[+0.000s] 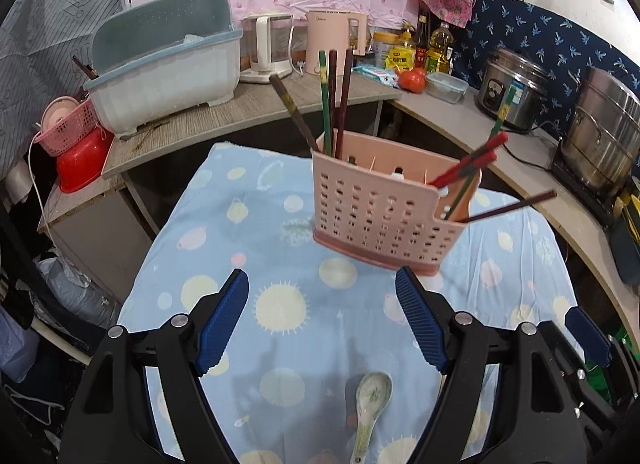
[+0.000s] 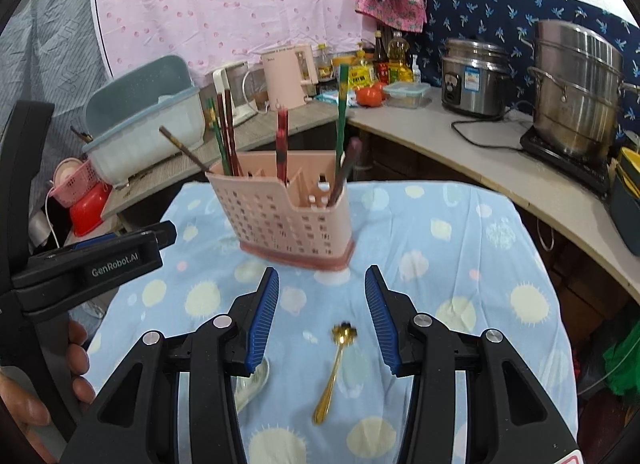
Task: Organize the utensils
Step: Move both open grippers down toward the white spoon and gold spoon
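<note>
A pink perforated utensil holder (image 1: pixel 380 208) (image 2: pixel 288 212) stands on the blue patterned cloth (image 1: pixel 248 232) (image 2: pixel 440 248), with several chopsticks (image 1: pixel 334 100) (image 2: pixel 342 112) sticking out of it. A white ceramic spoon (image 1: pixel 370 404) lies on the cloth below my left gripper (image 1: pixel 322 284), which is open and empty. Its bowl (image 2: pixel 250 384) shows partly behind a finger in the right wrist view. A gold spoon (image 2: pixel 334 372) lies between and below the fingers of my right gripper (image 2: pixel 322 280), which is open and holds nothing.
Behind the table runs a counter with a blue dish-drainer box (image 1: pixel 164 64), kettles (image 1: pixel 332 40), bottles, a tomato (image 1: pixel 412 80), a rice cooker (image 2: pixel 474 80) and a steel steamer pot (image 2: pixel 576 92). A pink basket and red bowl (image 1: pixel 76 144) sit at left. A hand (image 2: pixel 44 392) holds the left gripper.
</note>
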### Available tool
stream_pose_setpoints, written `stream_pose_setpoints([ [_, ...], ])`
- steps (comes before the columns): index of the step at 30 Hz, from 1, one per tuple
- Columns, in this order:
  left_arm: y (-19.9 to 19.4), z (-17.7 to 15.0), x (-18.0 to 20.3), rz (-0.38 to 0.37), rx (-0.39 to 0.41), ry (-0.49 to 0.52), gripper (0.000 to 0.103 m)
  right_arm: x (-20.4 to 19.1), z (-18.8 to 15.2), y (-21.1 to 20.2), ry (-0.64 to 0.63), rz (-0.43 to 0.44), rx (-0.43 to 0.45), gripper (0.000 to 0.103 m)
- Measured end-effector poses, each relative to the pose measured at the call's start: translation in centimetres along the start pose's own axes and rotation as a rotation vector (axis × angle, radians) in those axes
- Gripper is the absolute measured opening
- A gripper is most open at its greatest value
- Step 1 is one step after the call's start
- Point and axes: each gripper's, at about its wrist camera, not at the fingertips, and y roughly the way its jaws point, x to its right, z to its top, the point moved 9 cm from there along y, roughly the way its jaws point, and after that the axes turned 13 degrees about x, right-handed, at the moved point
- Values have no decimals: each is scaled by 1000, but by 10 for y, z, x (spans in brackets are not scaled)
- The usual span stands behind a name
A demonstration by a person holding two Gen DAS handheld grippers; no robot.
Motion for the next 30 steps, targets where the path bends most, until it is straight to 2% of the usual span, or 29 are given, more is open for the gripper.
stream_pose_setpoints([
  [10, -4, -68, -8, 30, -81, 16, 72, 0, -66, -3, -40, -15, -98, 44],
  [18, -4, -124, -7, 9, -162, 32, 72, 0, -105, 12, -41, -23, -174, 44],
  [28, 4, -146, -17, 18, -197, 42, 72, -7, -138, 35, -69, -42, -246, 40],
  [30, 5, -149, -20, 24, -204, 34, 72, -7, -143, 40, -68, -42, -262, 36],
])
